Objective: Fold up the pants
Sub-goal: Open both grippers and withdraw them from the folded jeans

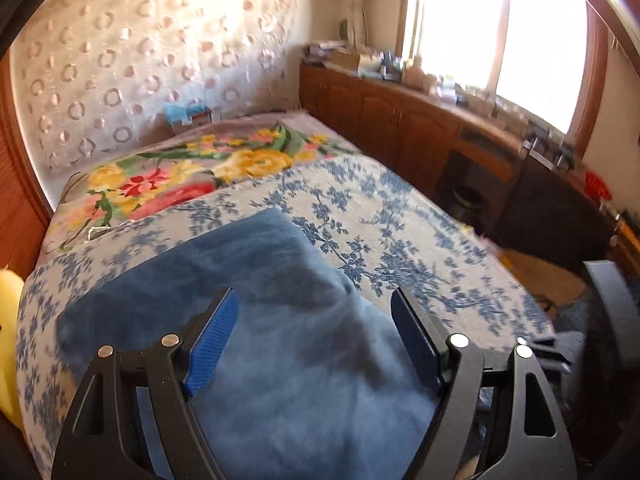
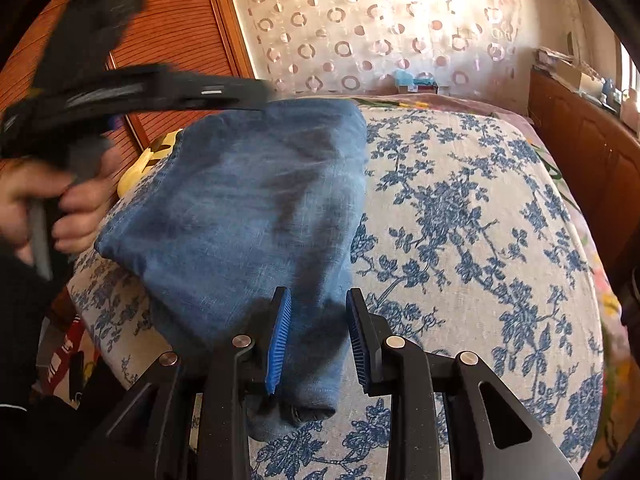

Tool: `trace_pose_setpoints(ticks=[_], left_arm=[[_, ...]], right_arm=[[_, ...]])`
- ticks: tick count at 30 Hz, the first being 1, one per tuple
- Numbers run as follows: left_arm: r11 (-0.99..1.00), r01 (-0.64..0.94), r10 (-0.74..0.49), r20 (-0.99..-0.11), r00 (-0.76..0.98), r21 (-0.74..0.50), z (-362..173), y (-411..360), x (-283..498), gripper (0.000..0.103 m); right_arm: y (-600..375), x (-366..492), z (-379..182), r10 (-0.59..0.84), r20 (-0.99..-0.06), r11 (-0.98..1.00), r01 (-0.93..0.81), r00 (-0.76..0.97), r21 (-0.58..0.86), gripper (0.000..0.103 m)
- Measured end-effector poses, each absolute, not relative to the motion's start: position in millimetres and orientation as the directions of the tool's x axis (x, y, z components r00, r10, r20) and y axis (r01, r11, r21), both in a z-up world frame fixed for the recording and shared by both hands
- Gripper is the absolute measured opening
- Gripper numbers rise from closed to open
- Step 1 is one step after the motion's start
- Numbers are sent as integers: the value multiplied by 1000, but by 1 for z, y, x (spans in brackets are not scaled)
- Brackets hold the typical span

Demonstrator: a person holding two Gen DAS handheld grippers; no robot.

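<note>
Left wrist view: left gripper (image 1: 316, 332) has its jaws spread wide with nothing pinched, hovering above the pants (image 1: 248, 280), which lie folded into a blue bundle on the floral bedspread (image 1: 400, 216) near the bed's close corner. Blurry frame, so fine creases are hard to judge.

Right wrist view: right gripper (image 2: 318, 340) is partly spread, pads straddling the narrow end of the pants (image 2: 248, 200) without pressing it. I'd guess the risk is a pad snagging that end on the way out and dragging the fold open, or the bundle sliding toward the bed edge beside the person's hand (image 2: 60, 204).
</note>
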State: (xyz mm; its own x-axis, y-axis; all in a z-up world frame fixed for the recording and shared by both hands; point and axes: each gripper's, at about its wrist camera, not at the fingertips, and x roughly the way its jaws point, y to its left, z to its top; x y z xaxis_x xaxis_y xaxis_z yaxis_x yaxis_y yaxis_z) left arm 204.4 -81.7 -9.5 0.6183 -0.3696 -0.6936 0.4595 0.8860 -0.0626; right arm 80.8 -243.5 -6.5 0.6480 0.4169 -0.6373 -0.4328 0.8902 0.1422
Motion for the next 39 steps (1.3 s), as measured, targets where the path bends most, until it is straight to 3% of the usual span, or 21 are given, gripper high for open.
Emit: trace_pose_setpoints(ticks=[8,15,22,27,39], left_arm=[[905,424,-232,-788,570,40,-53,-106,258,71],[922,385,-199,-802,563,42,-71,-102,280,71],[926,377,-241,-766,596,2,-56,-94,263,72],[924,382,-283,-723,630,-30,-41,-86,238,79],[918,394,-321,-667,672,-45,-23,-77,191,80]], right_arm=[[-248,78,-14,452,-628,878,-441,633,186,29],[-249,70,-17,469,-626,869,-453,623,200,29],[-251,68,-14,465,-627,871,-451,626,195,29],[-259,70,-8,440,-621,886,-426,649,182,29],[-253,74,-12,452,-636,880,-427,625,207,29]])
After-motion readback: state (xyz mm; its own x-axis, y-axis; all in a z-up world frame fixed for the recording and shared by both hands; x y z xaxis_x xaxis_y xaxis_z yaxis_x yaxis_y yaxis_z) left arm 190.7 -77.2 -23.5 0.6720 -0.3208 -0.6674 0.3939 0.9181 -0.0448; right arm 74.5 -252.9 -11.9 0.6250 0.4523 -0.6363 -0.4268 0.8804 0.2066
